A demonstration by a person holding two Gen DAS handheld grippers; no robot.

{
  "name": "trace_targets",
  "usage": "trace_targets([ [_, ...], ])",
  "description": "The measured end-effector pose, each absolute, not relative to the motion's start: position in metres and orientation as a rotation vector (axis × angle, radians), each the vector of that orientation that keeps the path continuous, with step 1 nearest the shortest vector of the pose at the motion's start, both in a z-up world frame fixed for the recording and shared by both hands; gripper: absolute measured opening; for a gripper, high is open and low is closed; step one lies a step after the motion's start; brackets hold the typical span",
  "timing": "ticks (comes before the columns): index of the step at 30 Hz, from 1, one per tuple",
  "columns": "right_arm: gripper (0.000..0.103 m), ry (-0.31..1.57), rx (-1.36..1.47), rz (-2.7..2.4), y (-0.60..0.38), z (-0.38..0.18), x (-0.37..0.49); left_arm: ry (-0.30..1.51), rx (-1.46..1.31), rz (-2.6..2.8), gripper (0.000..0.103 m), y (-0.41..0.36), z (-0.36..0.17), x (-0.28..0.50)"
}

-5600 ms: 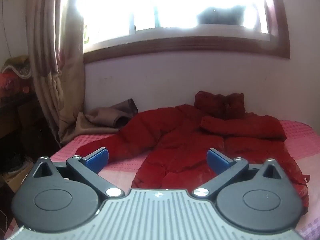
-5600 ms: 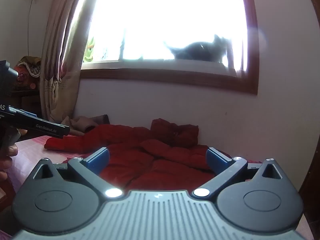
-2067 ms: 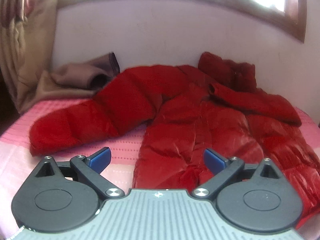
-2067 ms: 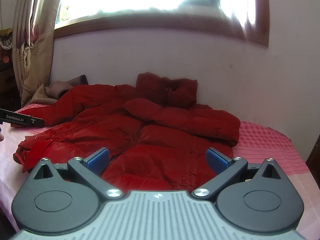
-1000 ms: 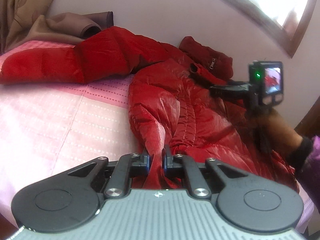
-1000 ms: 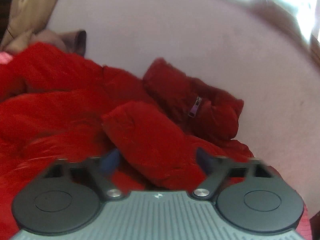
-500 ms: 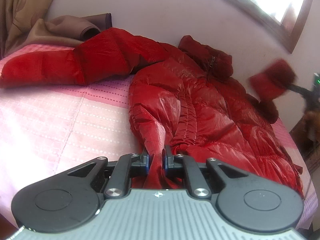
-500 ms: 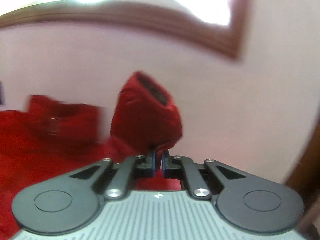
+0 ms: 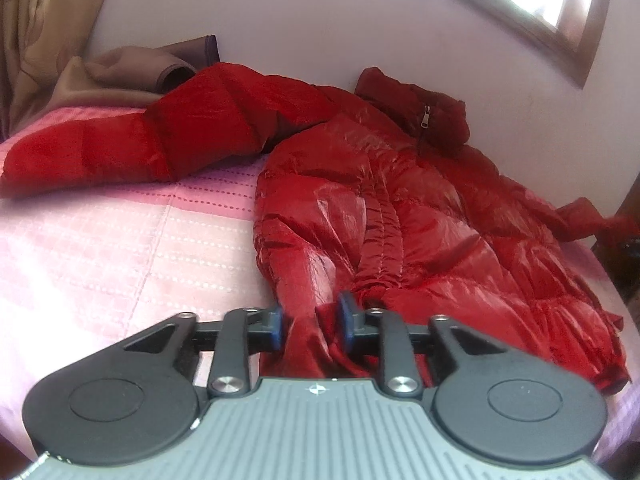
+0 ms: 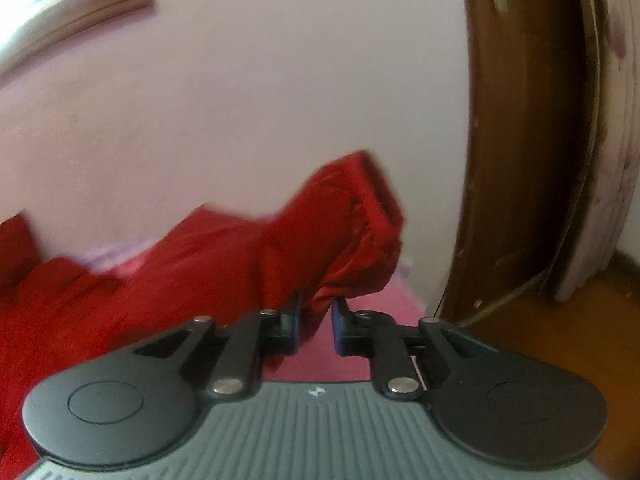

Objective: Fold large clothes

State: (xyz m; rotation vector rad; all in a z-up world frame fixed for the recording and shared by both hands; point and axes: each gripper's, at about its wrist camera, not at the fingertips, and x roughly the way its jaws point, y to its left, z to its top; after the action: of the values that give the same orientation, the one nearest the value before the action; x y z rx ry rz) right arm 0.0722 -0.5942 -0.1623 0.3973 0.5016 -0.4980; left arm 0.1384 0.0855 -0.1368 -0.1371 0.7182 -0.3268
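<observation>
both grippers easing apart: left gripper (image 9: 310, 322) loosening around hem of red down coat (image 9: 400, 208) spread ahead on pink bed (image 9: 100, 248); right gripper (image 10: 316, 320) letting go of cuff (image 10: 352, 232). puffy, light, slippery; best pinched at hems and cuffs.

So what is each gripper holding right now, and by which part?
Both jaws are opening. The left gripper has the red jacket hem between its pads; the right gripper has its sleeve cuff.
</observation>
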Motion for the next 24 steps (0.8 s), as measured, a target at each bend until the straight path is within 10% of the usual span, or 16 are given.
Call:
trace_targets([
  [5,0.066,0.622,0.450,-0.143,-0.493,-0.178,0.020,0.727,-0.160,-0.316,0.062,0.093,-0.142,0.143],
  [10,0.066,0.705,0.471,0.034,-0.416,-0.194,0.008,0.748,-0.204,-0.344,0.043,0.097,-0.147,0.145],
  [14,0.019,0.670,0.459,0.057,-0.383,-0.200,0.000,0.719,-0.147,-0.338,0.017,0.085,-0.140,0.132],
  [24,0.009,0.617,0.480,0.066,-0.413,-0.174,-0.053,0.696,-0.077,-0.353,0.012,0.088,-0.120,0.069],
])
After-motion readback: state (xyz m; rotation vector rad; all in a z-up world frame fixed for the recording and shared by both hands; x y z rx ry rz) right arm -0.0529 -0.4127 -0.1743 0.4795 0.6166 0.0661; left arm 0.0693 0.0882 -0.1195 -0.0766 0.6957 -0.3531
